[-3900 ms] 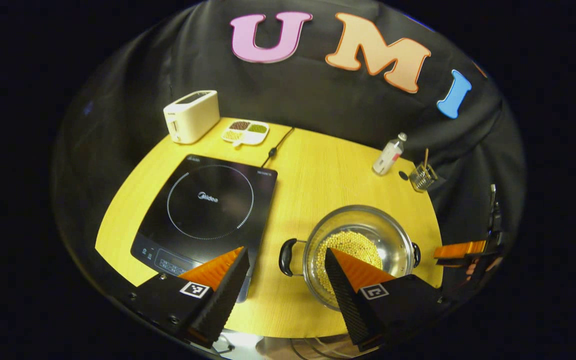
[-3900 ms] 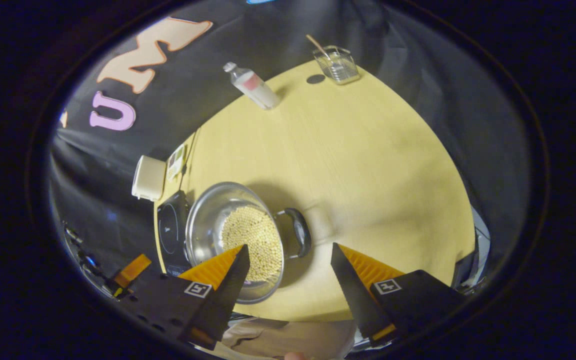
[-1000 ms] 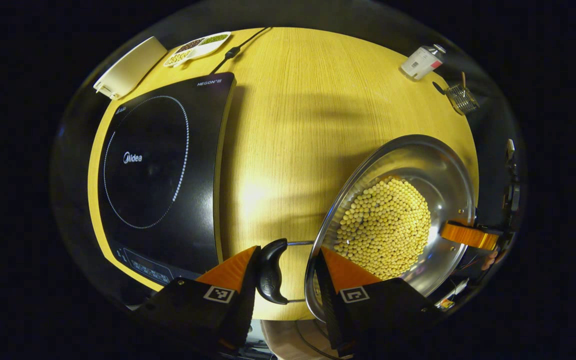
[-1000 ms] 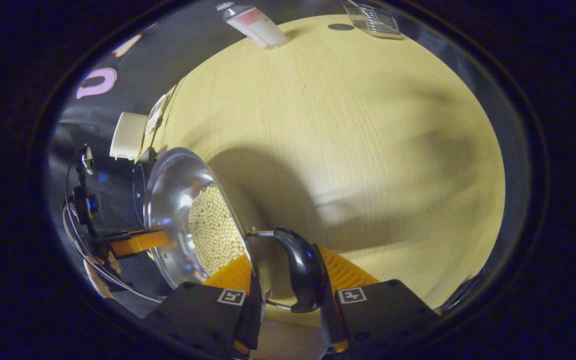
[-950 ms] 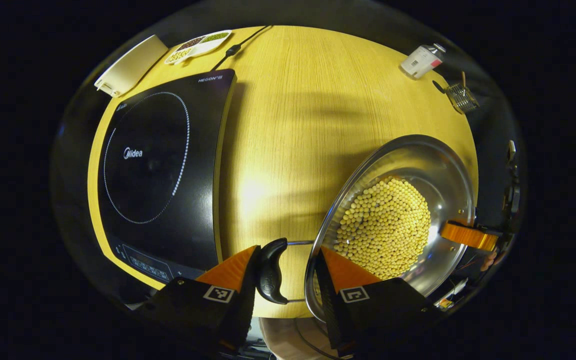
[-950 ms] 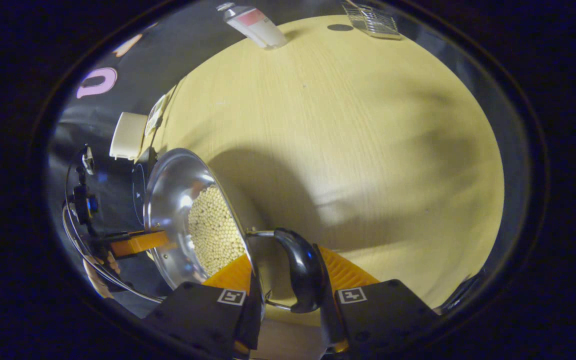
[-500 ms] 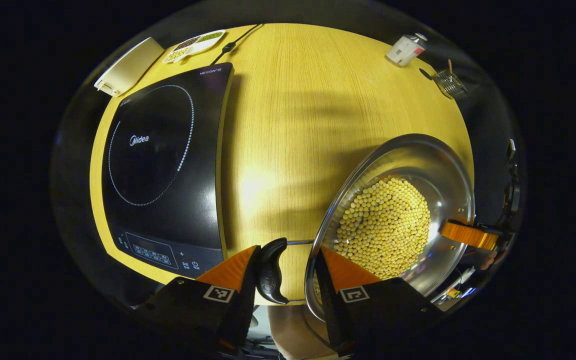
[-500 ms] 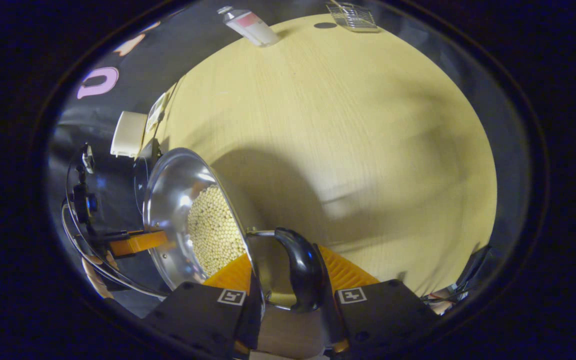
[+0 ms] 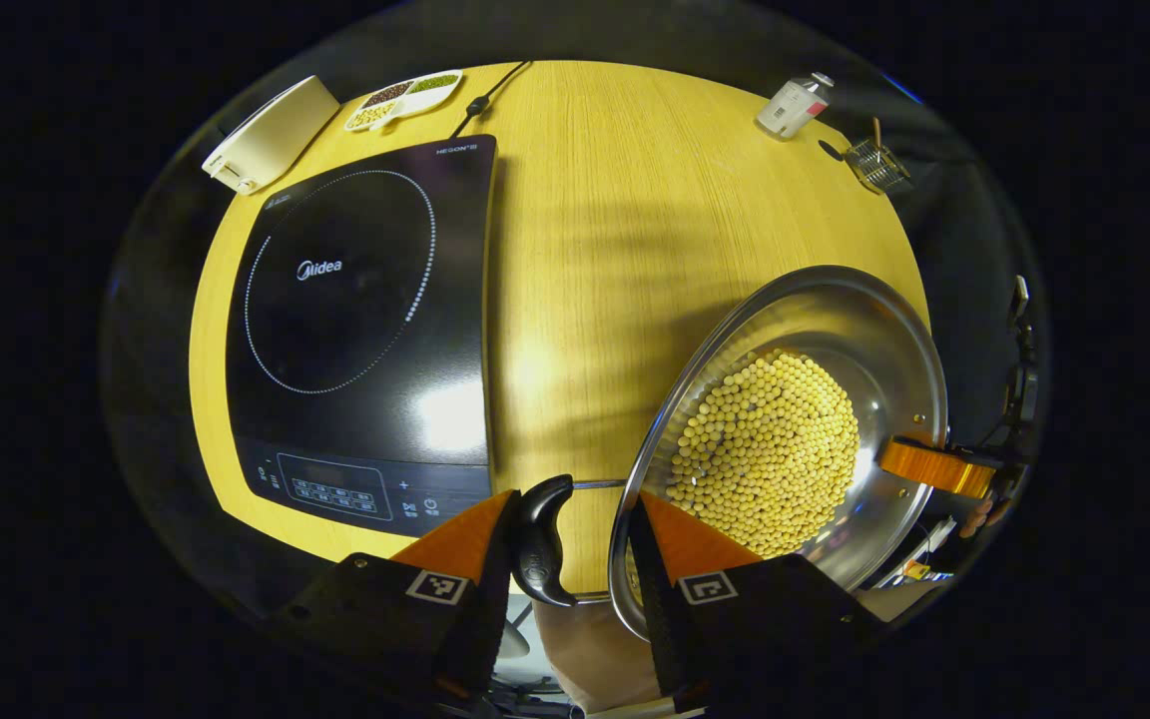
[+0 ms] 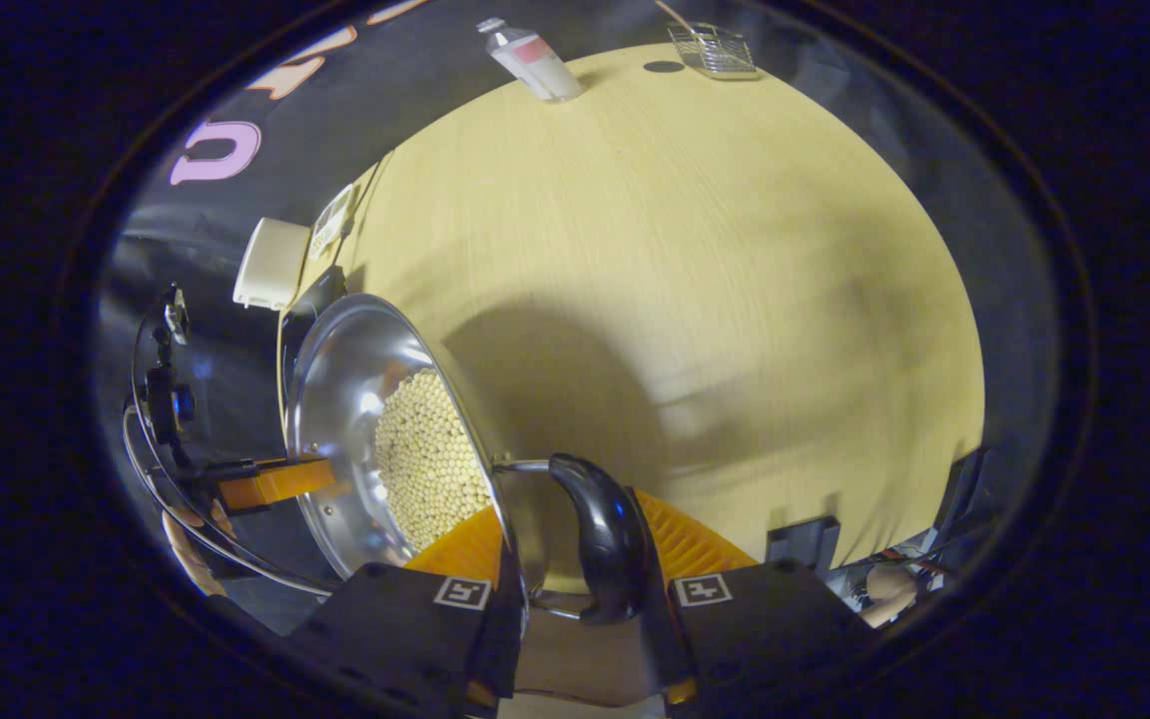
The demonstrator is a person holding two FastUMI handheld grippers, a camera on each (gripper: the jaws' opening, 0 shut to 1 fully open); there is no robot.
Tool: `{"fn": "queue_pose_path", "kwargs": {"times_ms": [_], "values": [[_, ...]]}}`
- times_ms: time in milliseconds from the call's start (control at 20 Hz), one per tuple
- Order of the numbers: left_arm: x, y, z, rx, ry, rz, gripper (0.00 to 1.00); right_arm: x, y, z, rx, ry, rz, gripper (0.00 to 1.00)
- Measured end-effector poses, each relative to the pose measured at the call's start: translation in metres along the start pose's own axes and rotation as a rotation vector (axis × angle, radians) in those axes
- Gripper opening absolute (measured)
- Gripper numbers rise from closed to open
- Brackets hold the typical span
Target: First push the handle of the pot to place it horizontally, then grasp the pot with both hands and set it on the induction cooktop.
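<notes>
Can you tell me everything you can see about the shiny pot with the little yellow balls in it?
The pot is round, shiny metal, wide and open with no lid. Inside lies a heap of small pale yellow beans. It has two black loop handles on thin metal rods. The left gripper closes around one handle, and the right gripper closes around the other handle. The pot sits to the right of the induction cooktop, over the wooden table.
</notes>
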State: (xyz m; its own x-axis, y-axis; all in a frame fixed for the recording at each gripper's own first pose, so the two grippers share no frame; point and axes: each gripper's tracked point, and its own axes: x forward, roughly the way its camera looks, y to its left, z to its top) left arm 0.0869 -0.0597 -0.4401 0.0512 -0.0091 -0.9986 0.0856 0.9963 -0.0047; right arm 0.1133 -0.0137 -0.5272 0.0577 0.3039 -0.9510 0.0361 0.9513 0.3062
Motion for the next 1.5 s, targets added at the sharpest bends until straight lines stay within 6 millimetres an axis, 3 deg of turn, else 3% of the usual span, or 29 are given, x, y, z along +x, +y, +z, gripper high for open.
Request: {"fn": "queue_pose_path", "kwargs": {"times_ms": [350, 400, 450, 600, 650, 700, 750, 850, 900, 950, 1100, 1150, 1200, 1450, 1500], "values": [[-0.001, 0.012, 0.012, 0.106, -0.03, -0.036, 0.62, -0.015, -0.012, -0.025, 0.08, -0.077, -0.031, 0.52], [-0.003, 0.015, 0.017, 0.119, -0.035, -0.042, 0.62, -0.022, -0.014, -0.027, 0.089, -0.087, -0.035, 0.46], [-0.004, 0.018, 0.018, 0.131, -0.041, -0.047, 0.62, -0.028, -0.017, -0.028, 0.097, -0.098, -0.039, 0.52], [-0.004, 0.021, 0.024, 0.158, -0.053, -0.057, 0.64, -0.037, -0.02, -0.032, 0.118, -0.121, -0.045, 0.52], [-0.002, 0.02, 0.025, 0.165, -0.059, -0.061, 0.64, -0.041, -0.021, -0.034, 0.121, -0.129, -0.048, 0.46], [0.0, 0.018, 0.026, 0.17, -0.064, -0.065, 0.64, -0.044, -0.021, -0.036, 0.123, -0.138, -0.053, 0.52], [0.001, 0.017, 0.025, 0.175, -0.067, -0.071, 0.62, -0.047, -0.022, -0.038, 0.126, -0.148, -0.058, 0.51], [0.002, 0.018, 0.026, 0.187, -0.075, -0.08, 0.62, -0.051, -0.021, -0.041, 0.129, -0.162, -0.067, 0.52], [0.003, 0.018, 0.027, 0.191, -0.079, -0.085, 0.62, -0.054, -0.019, -0.043, 0.127, -0.172, -0.074, 0.46], [0.003, 0.019, 0.028, 0.196, -0.08, -0.09, 0.62, -0.054, -0.016, -0.044, 0.126, -0.178, -0.08, 0.52], [0.006, 0.016, 0.028, 0.197, -0.09, -0.102, 0.62, -0.05, -0.002, -0.056, 0.121, -0.192, -0.095, 0.52], [0.006, 0.016, 0.029, 0.197, -0.092, -0.102, 0.62, -0.051, -0.001, -0.058, 0.118, -0.192, -0.097, 0.46], [0.007, 0.016, 0.029, 0.196, -0.095, -0.104, 0.62, -0.051, 0.002, -0.059, 0.113, -0.193, -0.1, 0.52], [0.007, 0.015, 0.031, 0.176, -0.109, -0.105, 0.62, -0.051, 0.01, -0.057, 0.08, -0.199, -0.102, 0.51], [0.006, 0.015, 0.032, 0.174, -0.115, -0.102, 0.62, -0.052, 0.008, -0.055, 0.078, -0.205, -0.099, 0.46]]}}
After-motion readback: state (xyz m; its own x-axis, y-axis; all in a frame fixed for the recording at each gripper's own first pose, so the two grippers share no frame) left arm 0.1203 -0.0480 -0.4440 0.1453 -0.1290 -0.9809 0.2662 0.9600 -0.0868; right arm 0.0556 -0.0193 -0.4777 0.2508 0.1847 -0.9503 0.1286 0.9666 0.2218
